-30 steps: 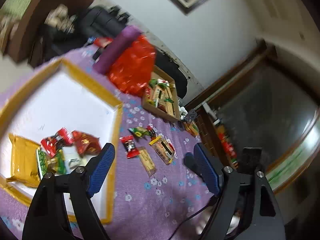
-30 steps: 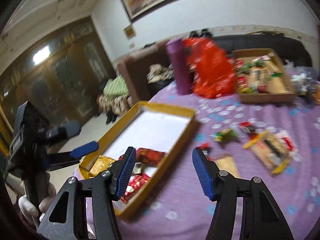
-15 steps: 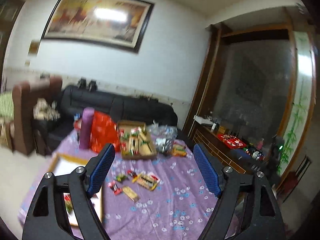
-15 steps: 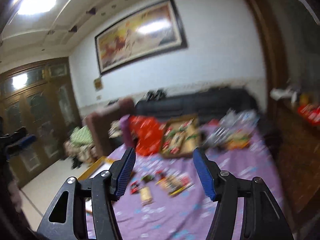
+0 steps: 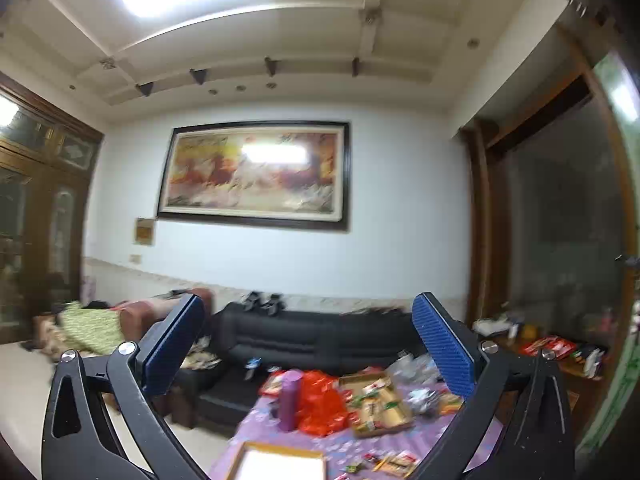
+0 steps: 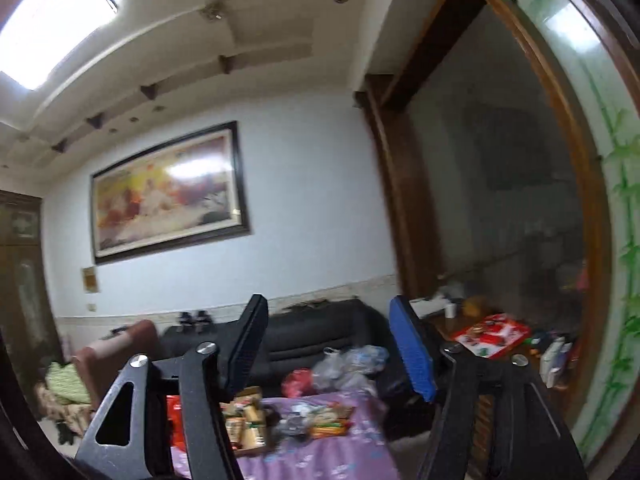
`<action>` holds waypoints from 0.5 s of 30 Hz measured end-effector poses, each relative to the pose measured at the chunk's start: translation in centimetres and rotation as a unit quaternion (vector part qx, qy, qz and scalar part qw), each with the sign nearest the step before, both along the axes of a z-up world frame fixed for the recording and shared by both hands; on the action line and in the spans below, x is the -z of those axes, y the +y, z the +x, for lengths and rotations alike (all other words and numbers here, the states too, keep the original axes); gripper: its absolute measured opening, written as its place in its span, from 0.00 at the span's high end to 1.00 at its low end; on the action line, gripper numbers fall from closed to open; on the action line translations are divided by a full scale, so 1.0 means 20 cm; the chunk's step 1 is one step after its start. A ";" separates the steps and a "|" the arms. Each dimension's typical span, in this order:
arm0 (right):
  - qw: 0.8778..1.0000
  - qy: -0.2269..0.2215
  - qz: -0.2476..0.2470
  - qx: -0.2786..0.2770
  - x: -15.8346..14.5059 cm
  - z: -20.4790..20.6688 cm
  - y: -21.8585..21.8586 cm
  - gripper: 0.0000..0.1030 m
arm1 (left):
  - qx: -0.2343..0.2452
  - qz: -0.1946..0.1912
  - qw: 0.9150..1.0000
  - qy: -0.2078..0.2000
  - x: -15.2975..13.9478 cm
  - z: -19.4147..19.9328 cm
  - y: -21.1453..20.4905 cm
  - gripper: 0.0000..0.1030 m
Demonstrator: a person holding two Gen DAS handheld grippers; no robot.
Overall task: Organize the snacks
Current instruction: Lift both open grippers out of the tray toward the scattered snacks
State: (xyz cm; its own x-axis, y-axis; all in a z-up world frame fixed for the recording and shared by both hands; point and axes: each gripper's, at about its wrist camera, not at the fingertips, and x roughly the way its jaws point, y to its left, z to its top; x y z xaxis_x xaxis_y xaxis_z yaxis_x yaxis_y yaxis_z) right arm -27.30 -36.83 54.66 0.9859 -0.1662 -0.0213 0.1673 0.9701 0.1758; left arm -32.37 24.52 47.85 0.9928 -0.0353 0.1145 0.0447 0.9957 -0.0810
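Both grippers are raised high and point level across the room, far from the snacks. My left gripper has its jaws opening wide, with nothing between them. Below it lies the purple flowered tablecloth with a cardboard box of snacks, loose snack packets and the corner of a yellow-rimmed white tray. My right gripper also has its jaws opening, with nothing between them. The same box of snacks shows low between its fingers.
A purple bottle and a red plastic bag stand at the table's far end. Clear plastic bags lie beside them. A black sofa sits behind the table, a wooden sideboard to the right.
Both grippers have risen from close over the table and tilted up to level, so the snacks now sit low and far in both views. The left jaws have spread wider.
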 end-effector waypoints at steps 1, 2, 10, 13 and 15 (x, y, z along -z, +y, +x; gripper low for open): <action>1.000 0.007 0.001 0.002 0.02 0.02 -0.01 0.34 | 0.025 -0.001 1.000 0.011 0.03 0.03 0.01 0.00; 1.000 0.011 0.002 0.002 0.05 0.04 -0.01 0.32 | 0.053 -0.002 0.998 0.031 0.07 0.07 0.01 0.00; 0.993 0.106 -0.021 -0.040 0.56 0.43 0.12 0.27 | 0.074 0.040 0.980 0.182 0.57 0.51 -0.27 0.00; 0.984 0.154 -0.025 -0.083 0.82 0.60 0.23 0.27 | 0.104 0.031 0.970 0.220 0.73 0.62 -0.37 0.00; 0.971 0.197 -0.011 -0.133 1.04 0.75 0.34 0.27 | 0.134 0.012 0.958 0.254 0.86 0.73 -0.41 0.00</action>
State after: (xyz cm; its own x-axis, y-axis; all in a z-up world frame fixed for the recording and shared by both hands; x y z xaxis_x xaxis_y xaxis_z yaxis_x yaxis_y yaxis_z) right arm -12.30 -29.93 33.91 0.9096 0.0895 -0.4057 -0.0402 0.9909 0.1285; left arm -17.82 16.26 30.66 0.8756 -0.2927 -0.3842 0.2591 0.9560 -0.1377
